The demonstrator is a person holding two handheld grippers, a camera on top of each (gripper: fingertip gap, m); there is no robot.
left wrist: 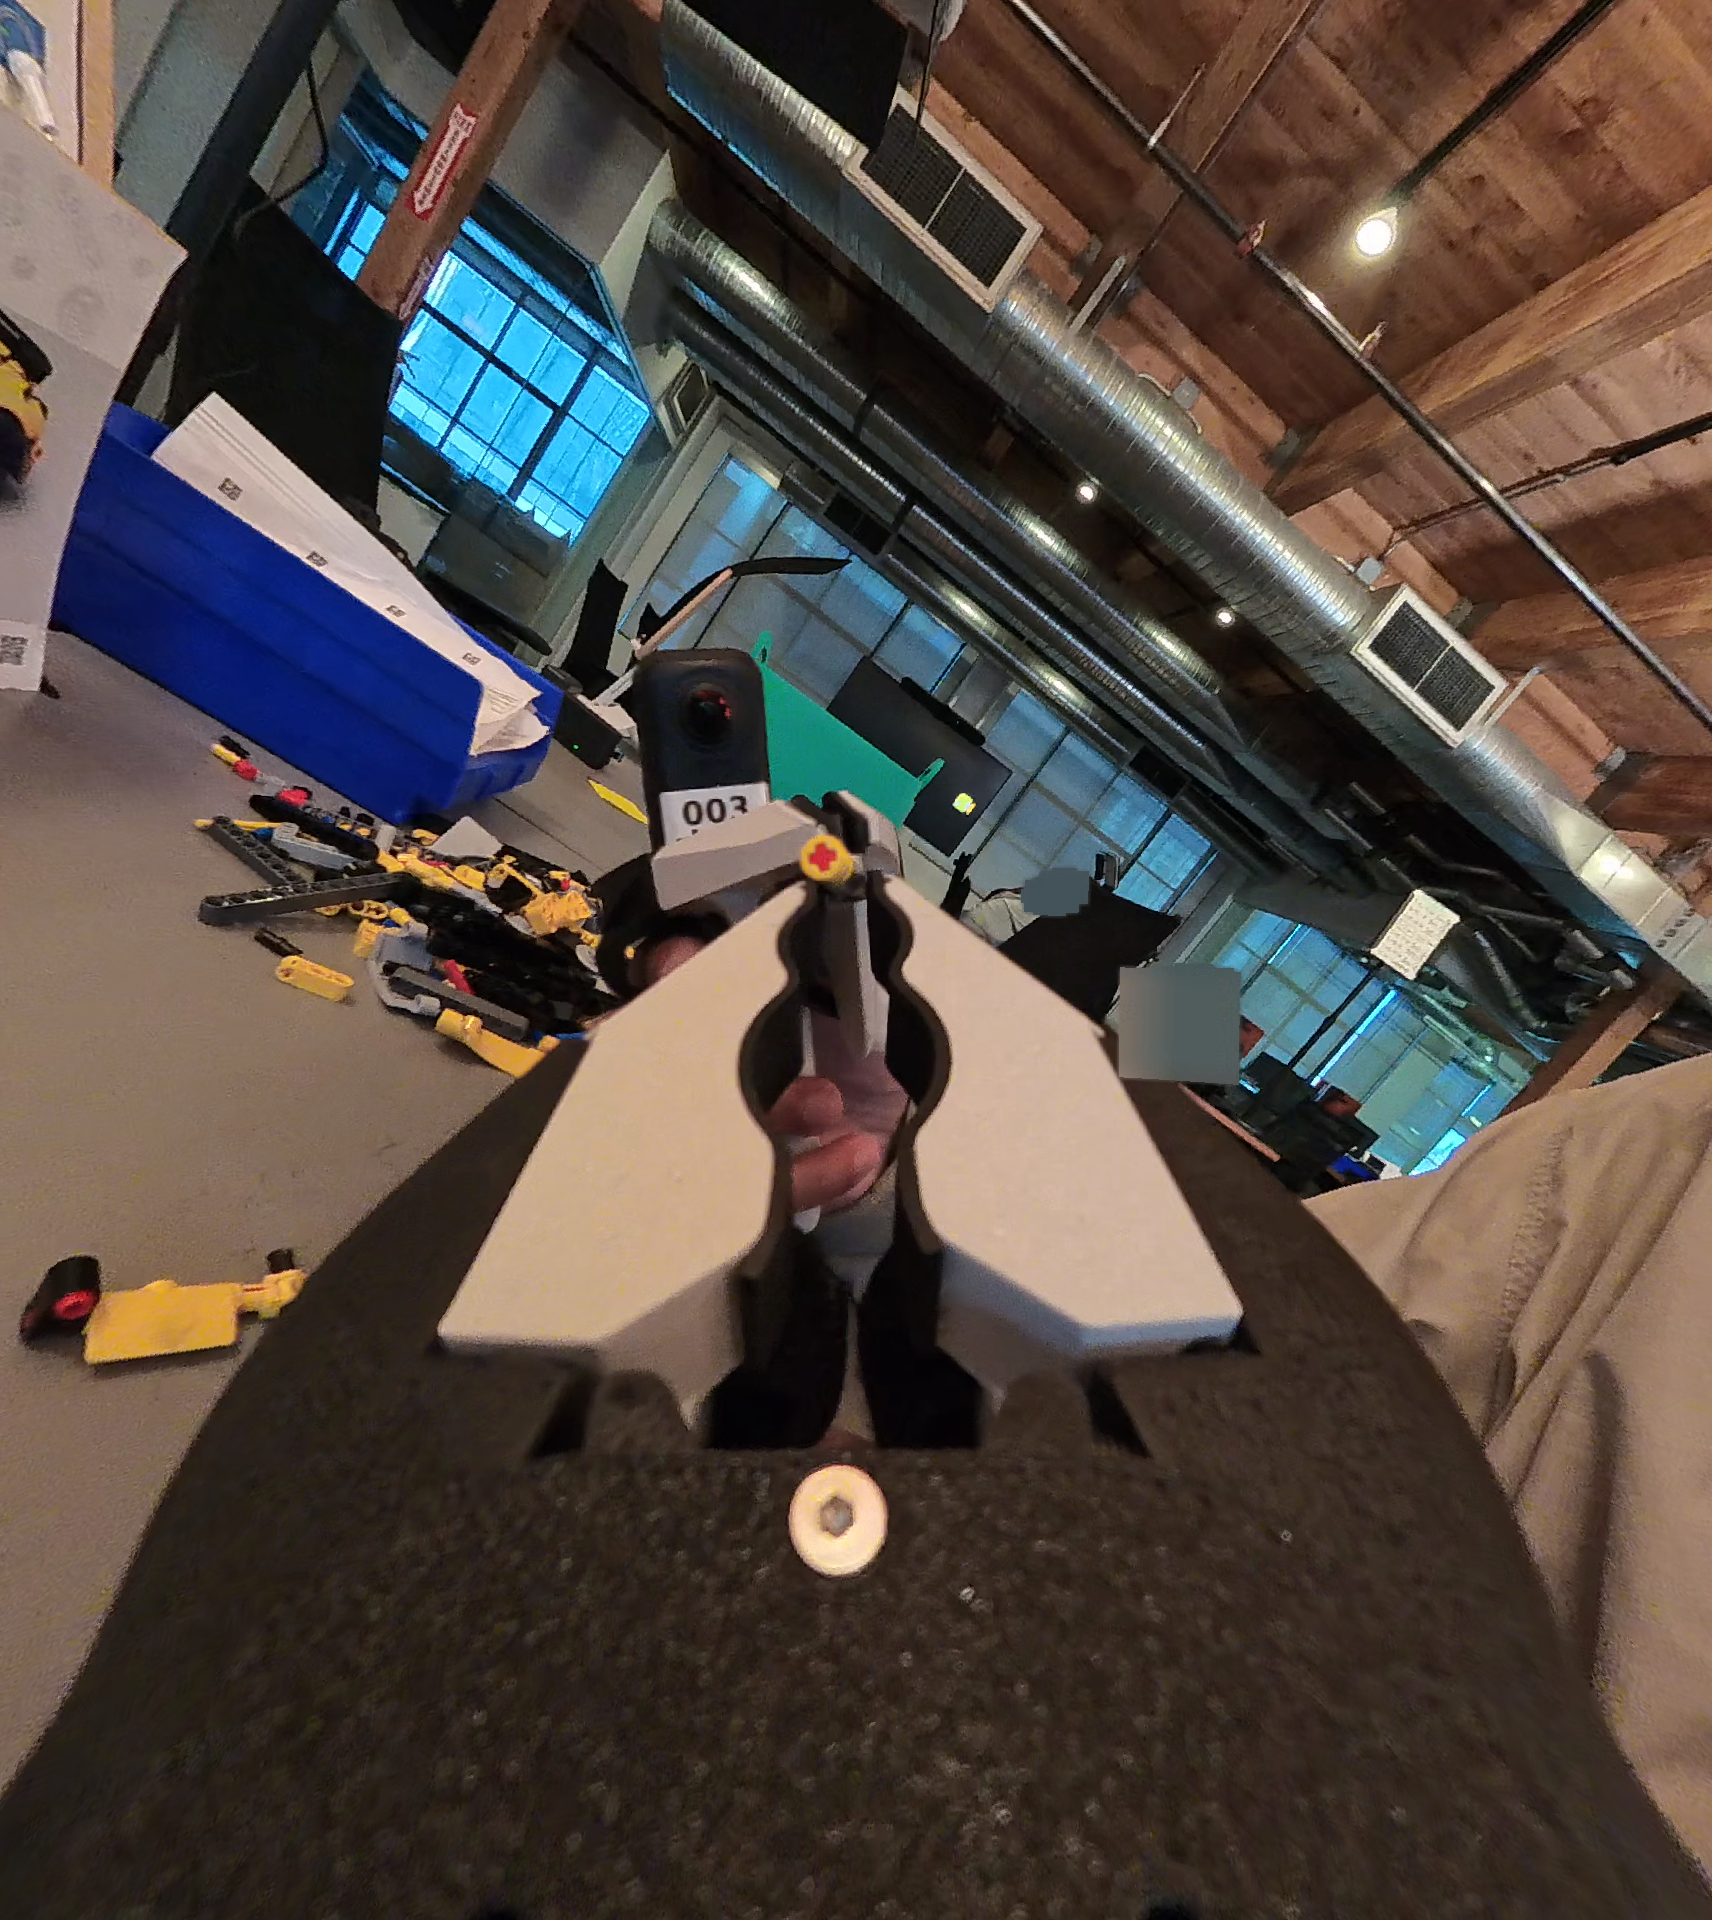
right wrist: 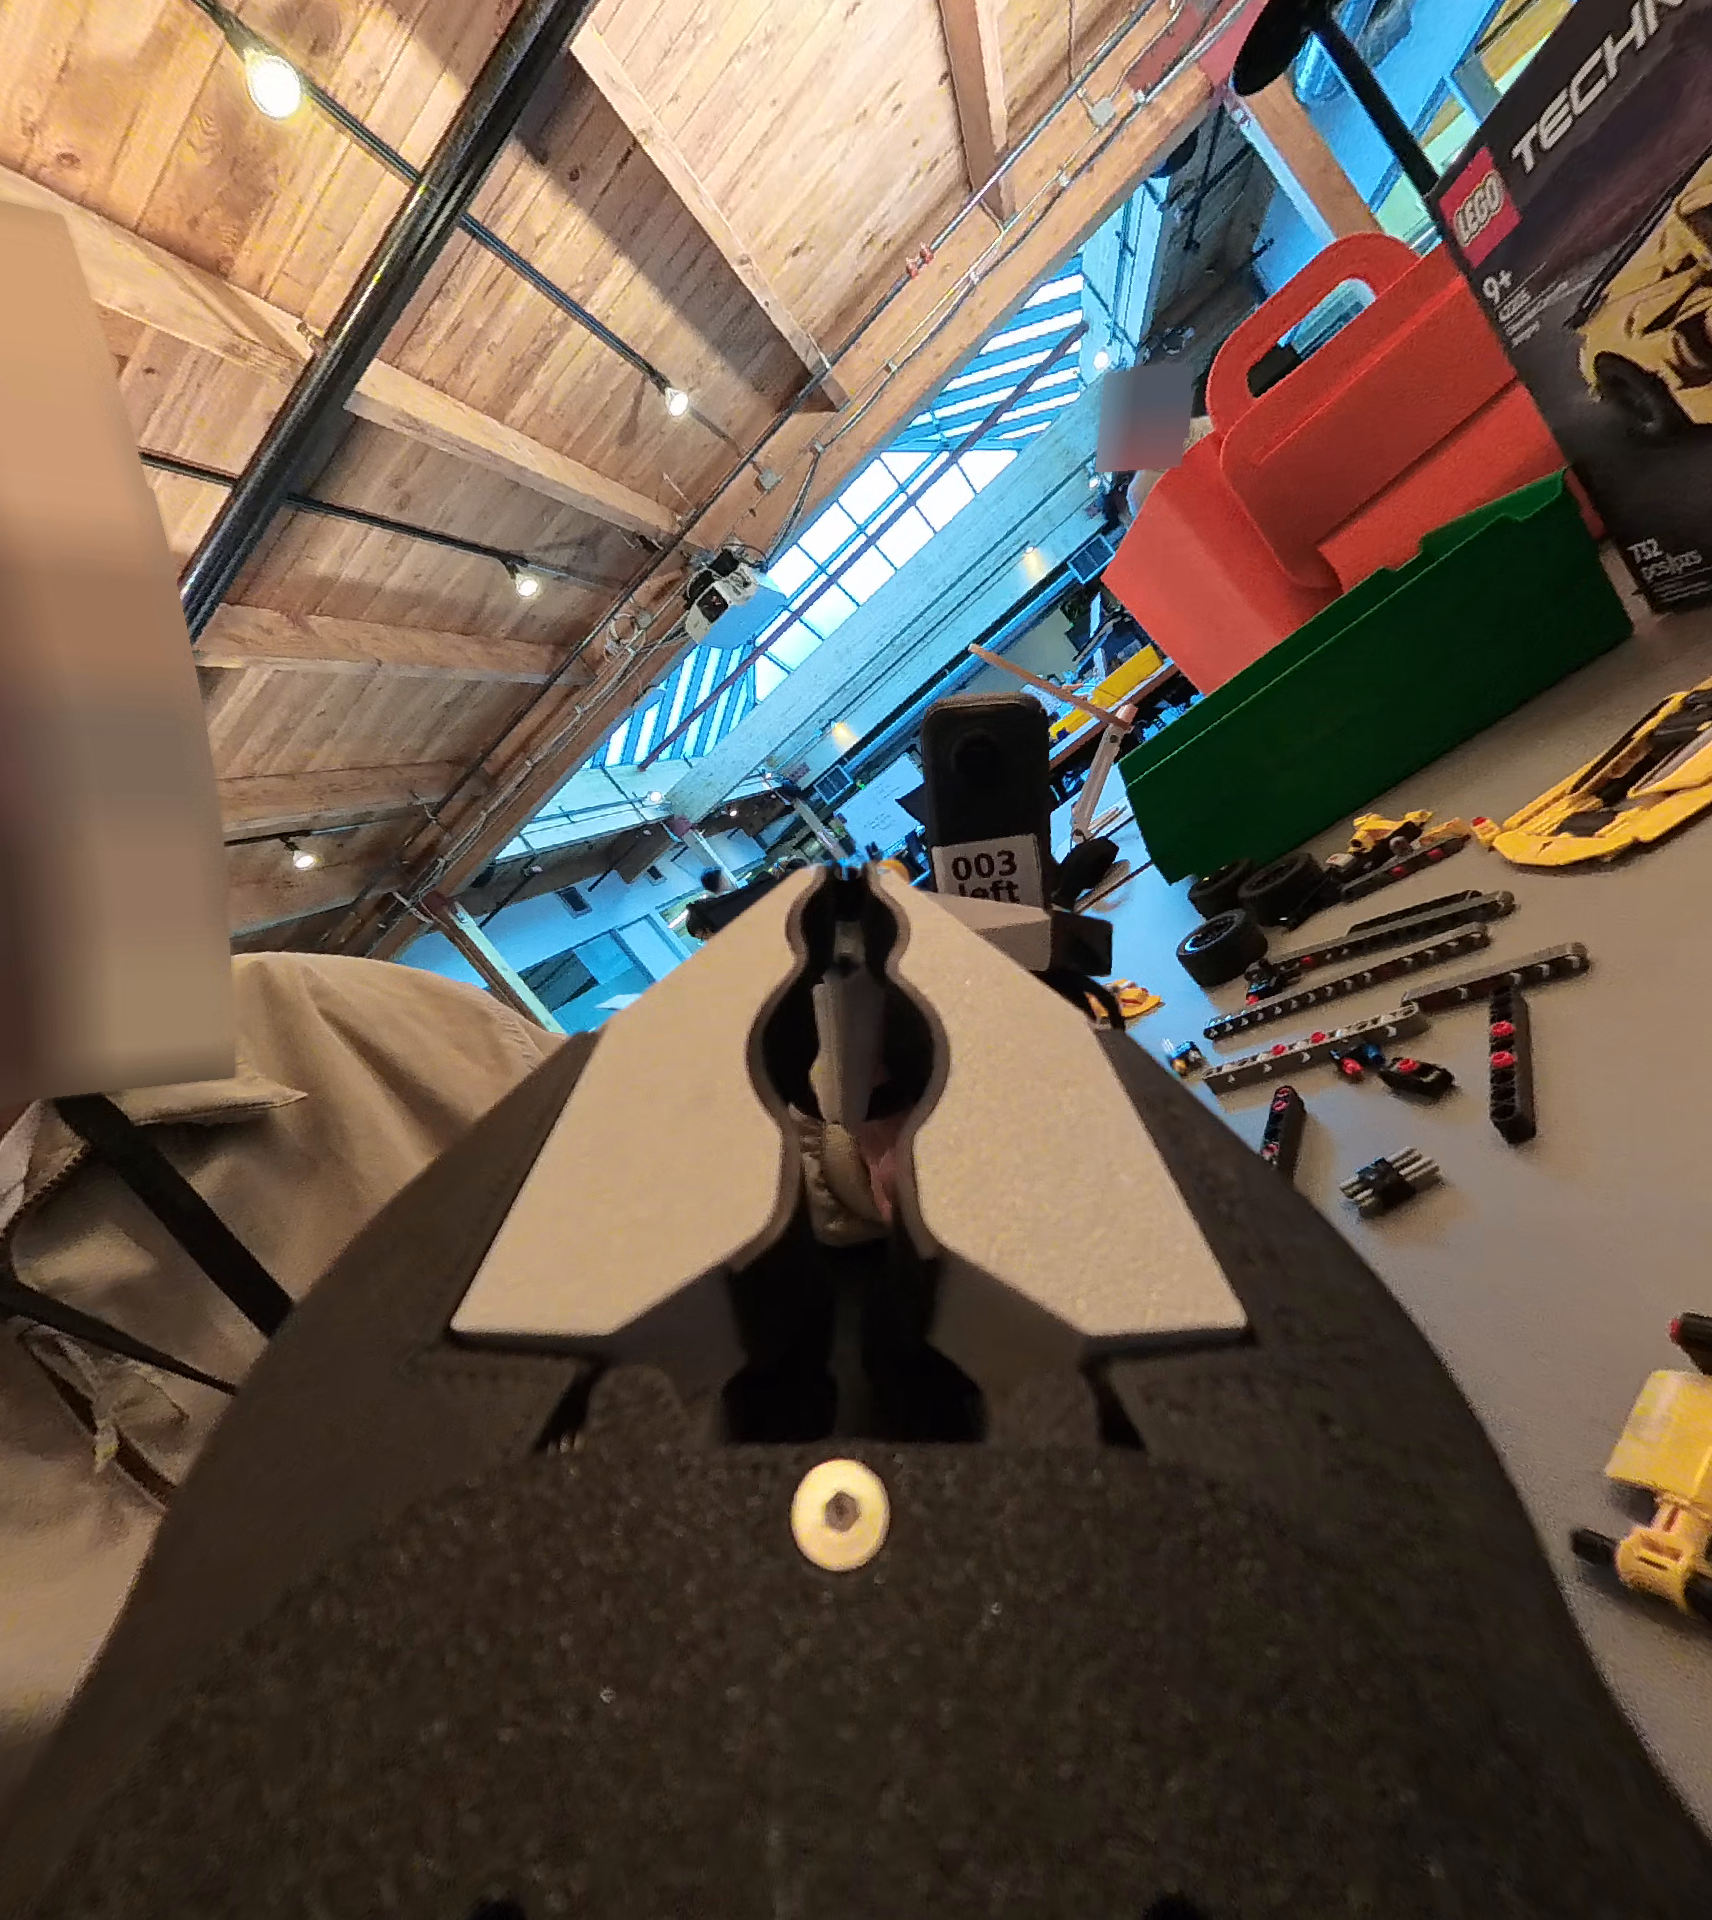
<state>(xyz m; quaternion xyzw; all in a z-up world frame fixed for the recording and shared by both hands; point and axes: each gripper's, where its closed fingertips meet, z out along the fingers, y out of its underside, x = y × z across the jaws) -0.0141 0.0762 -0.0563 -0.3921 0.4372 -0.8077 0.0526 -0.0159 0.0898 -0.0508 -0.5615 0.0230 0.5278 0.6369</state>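
The left claw [left wrist: 836, 883] is raised off the desk [left wrist: 83, 1091] and tilted toward the ceiling. Its jaws are narrowed onto a slim grey piece [left wrist: 847, 977] that runs up the gap between them; a yellow pin [left wrist: 824, 858] with a red cross end is seen at the tip, at 12 o'clock from the claw. The right claw [right wrist: 847, 883] is likewise closed on a grey piece [right wrist: 847, 1013] in its gap (whether this is the same piece cannot be told). The two claws are met tip to tip in mid-air; each is seen just beyond the other's tip, with its camera above it.

In the left wrist view, a pile of yellow and black parts [left wrist: 478, 925] is noted on the desk at 10 o'clock from the claw, with a blue bin [left wrist: 249, 634] holding white sheets [left wrist: 312, 520] beyond it. A yellow panel [left wrist: 166, 1314] with a black roller lies apart at 8 o'clock.

In the right wrist view, grey beams [right wrist: 1351, 987] and black wheels [right wrist: 1247, 914] are laid out at 3 o'clock, a yellow car body [right wrist: 1652, 769] at 2 o'clock, and a green bin [right wrist: 1382, 696] and red case [right wrist: 1330, 457] behind them. A yellow assembly [right wrist: 1683, 1475] lies at 4 o'clock. A beige sleeve [left wrist: 1610, 1351] is seen at the frame edge.
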